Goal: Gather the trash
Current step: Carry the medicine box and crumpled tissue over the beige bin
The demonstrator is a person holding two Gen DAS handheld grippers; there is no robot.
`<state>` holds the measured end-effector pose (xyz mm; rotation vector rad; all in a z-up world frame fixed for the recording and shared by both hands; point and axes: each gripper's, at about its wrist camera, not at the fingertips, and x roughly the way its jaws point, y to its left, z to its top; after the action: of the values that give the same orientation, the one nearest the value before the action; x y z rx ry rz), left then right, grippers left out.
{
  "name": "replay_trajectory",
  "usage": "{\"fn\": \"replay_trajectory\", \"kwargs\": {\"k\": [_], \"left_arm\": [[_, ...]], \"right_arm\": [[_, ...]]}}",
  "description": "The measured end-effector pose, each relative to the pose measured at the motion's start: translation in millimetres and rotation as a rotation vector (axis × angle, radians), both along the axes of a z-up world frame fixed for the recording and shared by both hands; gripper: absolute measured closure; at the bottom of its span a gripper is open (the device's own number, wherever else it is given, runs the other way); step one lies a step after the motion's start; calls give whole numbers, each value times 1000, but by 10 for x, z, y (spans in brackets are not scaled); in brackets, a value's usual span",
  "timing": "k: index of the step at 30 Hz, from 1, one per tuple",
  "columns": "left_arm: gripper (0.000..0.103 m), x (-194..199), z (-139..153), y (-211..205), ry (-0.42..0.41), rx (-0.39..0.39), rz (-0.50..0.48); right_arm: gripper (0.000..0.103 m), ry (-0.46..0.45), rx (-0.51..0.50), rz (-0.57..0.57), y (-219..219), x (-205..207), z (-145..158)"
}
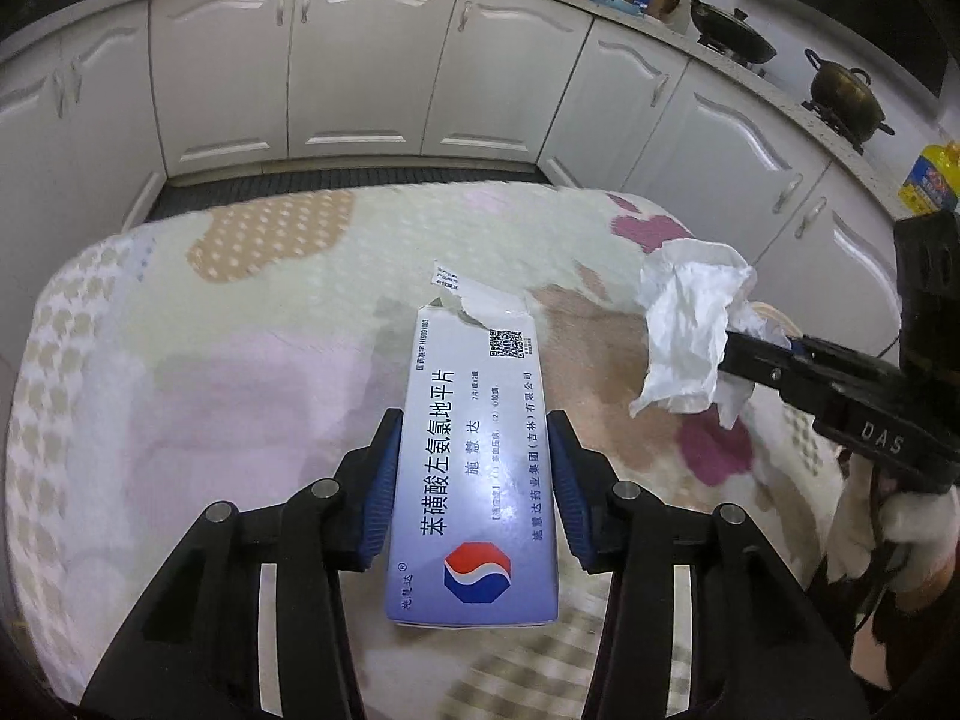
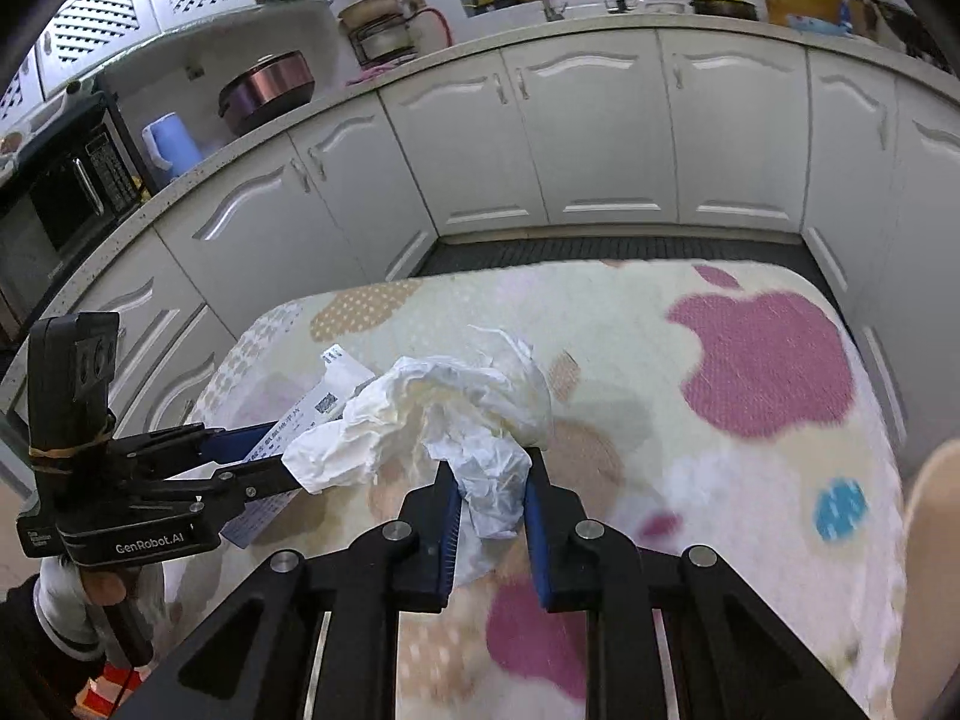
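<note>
A blue-and-white medicine box with a torn far flap sits lengthwise between the blue pads of my left gripper, which is shut on its two long sides above the patterned tablecloth. A crumpled white tissue bulges out ahead of my right gripper, whose pads are shut on its lower part. In the left wrist view the tissue hangs from the right gripper at the right. In the right wrist view the left gripper with the box is at the left, close beside the tissue.
The cloth-covered table ends at a dark floor strip before white kitchen cabinets. The counter carries a wok, a dark pot and a yellow bottle. A microwave stands at the left.
</note>
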<state>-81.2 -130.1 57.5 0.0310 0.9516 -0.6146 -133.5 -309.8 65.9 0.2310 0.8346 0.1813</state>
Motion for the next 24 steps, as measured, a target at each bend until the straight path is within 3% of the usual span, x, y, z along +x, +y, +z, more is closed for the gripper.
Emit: {"fn": "replay_trajectory", "kwargs": {"k": [15,24], "left_arm": [[59,-628,124,-665,-80,25,-1],[59,-809,183,-1252,-94,20,-79]], "right_arm": [[85,-25,5,-98,-540,-759,118],[85,-38,-2,-186,-972,-1114,179]]}}
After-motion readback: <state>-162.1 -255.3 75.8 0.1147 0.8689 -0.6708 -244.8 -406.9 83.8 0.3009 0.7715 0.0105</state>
